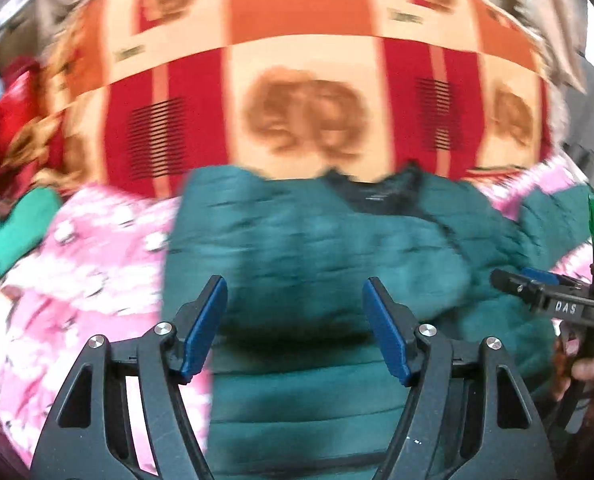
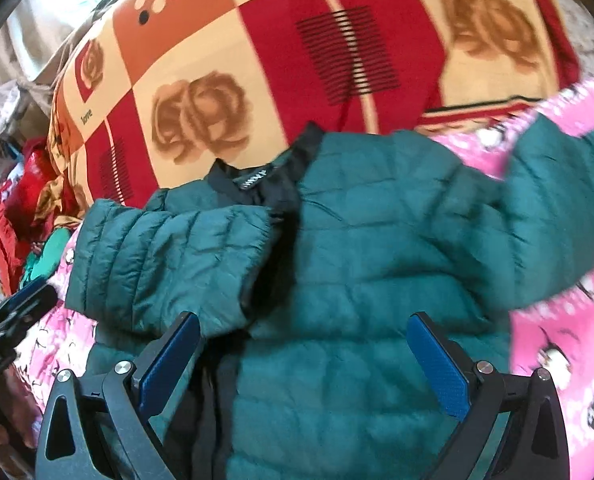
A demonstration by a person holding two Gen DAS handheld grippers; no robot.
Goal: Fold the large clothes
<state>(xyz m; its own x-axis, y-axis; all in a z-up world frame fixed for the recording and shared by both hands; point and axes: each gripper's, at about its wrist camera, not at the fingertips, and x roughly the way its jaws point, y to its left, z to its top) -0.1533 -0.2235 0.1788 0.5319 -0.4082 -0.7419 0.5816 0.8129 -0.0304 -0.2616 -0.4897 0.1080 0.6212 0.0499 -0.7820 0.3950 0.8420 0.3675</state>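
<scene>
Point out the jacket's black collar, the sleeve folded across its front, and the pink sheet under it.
black collar [image 2: 257, 184]: right wrist view, on the label band.
folded sleeve [image 2: 165, 256]: right wrist view, mid-sleeve quilting.
pink sheet [image 1: 77, 272]: left wrist view, bare patch left of jacket.

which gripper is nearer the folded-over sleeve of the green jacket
Left. The left gripper sits beside the folded sleeve; the right gripper hovers open over the jacket body.

We see both views brightly lit by even daylight, with white glare blown out at the top corners. The left wrist view is smeared by motion blur: the teal jacket [image 1: 297, 248] and the patterned blanket [image 1: 305, 112] lose their detail. The right wrist view is sharper, blurring only toward its right side. Fisheye curvature bends everything near the dark edges.
</scene>
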